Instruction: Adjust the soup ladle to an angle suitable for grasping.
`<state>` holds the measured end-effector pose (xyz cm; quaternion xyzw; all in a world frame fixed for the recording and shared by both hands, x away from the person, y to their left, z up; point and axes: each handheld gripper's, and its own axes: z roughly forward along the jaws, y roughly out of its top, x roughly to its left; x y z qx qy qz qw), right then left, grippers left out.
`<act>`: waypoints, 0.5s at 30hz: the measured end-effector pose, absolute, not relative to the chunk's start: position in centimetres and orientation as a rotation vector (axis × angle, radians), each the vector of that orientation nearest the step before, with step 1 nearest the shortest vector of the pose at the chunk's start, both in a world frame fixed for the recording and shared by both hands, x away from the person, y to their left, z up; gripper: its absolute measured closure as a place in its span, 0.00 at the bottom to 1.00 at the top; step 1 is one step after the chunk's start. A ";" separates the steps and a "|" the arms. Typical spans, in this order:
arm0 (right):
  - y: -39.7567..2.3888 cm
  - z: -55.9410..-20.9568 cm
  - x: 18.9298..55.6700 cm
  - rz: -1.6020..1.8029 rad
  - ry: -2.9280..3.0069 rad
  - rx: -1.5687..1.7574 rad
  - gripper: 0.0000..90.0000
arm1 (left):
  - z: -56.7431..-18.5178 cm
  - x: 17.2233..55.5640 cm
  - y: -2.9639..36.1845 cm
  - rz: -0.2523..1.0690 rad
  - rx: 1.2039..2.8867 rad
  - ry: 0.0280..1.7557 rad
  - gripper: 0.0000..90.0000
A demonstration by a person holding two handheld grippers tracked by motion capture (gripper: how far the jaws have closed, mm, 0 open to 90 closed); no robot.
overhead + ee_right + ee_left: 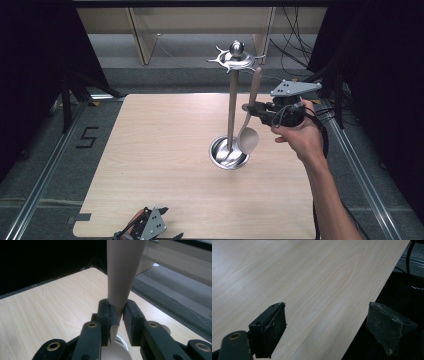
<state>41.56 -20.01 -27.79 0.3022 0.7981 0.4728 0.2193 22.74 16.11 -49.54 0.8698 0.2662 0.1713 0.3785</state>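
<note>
- While clamped by the right gripper (250, 107) at mid-handle, the wooden spoon (248, 135) is held near upright, bowl down, just beside the metal stand (231, 100)
- Left gripper (325, 325) is held wide apart over the table (165, 150) edge, nothing between its jaws

Tongs (117, 315) tight on spoon handle (123, 272), perhaps wooden.
</note>
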 end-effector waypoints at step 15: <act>-20.6 -27.7 41.3 1.349 2.211 0.840 0.83 | -49.6 22.6 16.0 0.434 2.210 0.688 0.17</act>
